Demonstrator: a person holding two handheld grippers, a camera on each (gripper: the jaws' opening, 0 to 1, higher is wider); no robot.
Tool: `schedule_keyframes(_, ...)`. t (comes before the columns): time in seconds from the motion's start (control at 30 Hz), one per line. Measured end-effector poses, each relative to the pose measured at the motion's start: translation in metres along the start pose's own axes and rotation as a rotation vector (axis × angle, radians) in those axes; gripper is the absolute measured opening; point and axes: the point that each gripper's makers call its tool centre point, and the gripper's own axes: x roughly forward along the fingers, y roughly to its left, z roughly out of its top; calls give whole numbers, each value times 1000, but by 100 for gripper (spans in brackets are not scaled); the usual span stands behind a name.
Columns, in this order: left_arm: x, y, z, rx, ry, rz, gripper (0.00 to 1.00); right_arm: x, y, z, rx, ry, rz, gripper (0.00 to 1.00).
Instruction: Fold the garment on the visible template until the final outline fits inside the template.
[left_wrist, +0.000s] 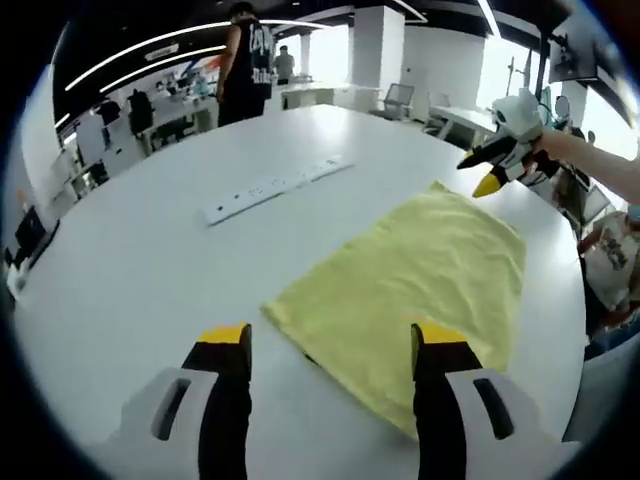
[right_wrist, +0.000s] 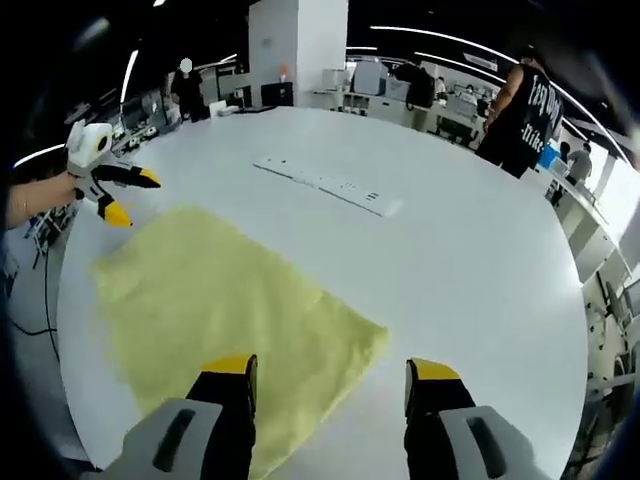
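A yellow garment (left_wrist: 410, 275) lies flat and spread out on the white table (left_wrist: 130, 260). My left gripper (left_wrist: 330, 335) hovers open over its near corner, one jaw over bare table and one over the cloth. The right gripper (left_wrist: 478, 174) is held open just above the far corner. In the right gripper view the garment (right_wrist: 215, 295) stretches away to the left, my right gripper (right_wrist: 330, 368) is open above its nearest corner, and the left gripper (right_wrist: 138, 200) hangs open at the far corner. I cannot make out a template outline.
A white power strip (left_wrist: 275, 183) lies on the table beyond the garment, also in the right gripper view (right_wrist: 325, 183). A person in a black top (left_wrist: 245, 60) stands at the table's far edge. Another person (left_wrist: 612, 262) sits by the right edge. Desks and chairs fill the room behind.
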Motion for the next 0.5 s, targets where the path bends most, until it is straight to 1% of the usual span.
schedule_keyframes(0.07,-5,-4,-2,-5,-12,-7,66,-5,7,-4,4,-4,20,60)
schedule_keyframes(0.1,-8,-7,-5,-4,-16,-6,67,-8,10,-7,1,-9,18,60)
schedule_keyframes(0.13,-10,-9,-7,-2,-17,-6,68,-10,13,-9,-23,-11,24,60)
schedule_keyframes(0.2,-15,-13,-11,1,-17,-6,70,-13,18,-16,-37,-1,31,61)
schedule_keyframes(0.23,-17,-17,-14,-4,-23,-16,71,-16,23,-23,-51,17,46,62)
schedule_keyframes(0.3,-23,-22,-17,-13,-33,-25,72,-19,27,-30,-52,23,51,63)
schedule_keyframes(0.37,-27,-27,-20,-16,-42,-32,72,-25,33,-39,-67,42,66,64)
schedule_keyframes(0.4,-30,-29,-22,-18,-50,-34,72,-28,36,-42,-73,43,68,64)
schedule_keyframes(0.5,-35,-34,-30,-11,-48,-34,70,-35,44,-49,-62,37,87,63)
